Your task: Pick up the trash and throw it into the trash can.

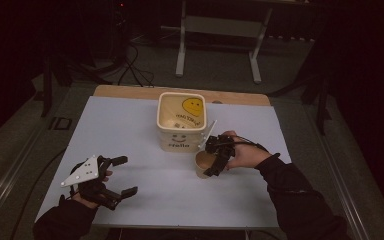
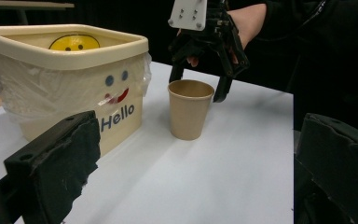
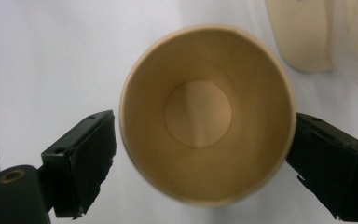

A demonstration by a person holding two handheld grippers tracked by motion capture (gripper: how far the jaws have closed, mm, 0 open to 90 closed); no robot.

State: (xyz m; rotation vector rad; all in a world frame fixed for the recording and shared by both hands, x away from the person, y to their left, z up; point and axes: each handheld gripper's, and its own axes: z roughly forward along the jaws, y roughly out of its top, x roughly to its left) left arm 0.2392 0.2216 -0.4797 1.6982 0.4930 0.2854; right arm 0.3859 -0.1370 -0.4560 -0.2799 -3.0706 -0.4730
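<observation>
Brown paper cup point(image 1: 203, 163) upright at centre right of the white table point(image 1: 145, 135), right gripper point(image 1: 216, 156) above it, jaws wide astride its rim, left gripper point(image 1: 114, 181) lower left, jaws wide, cream bin point(image 1: 180, 121) just behind the cup

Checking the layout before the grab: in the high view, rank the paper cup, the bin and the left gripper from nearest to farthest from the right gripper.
1. Paper cup, between the right gripper's jaws.
2. Bin, just behind-left.
3. Left gripper, across the table.

- My high view looks forward and down over the whole table point(image 1: 130, 130).
- Both gripper views share the paper cup point(image 2: 189, 108): left sideways from nearby, right straight down, close.
</observation>
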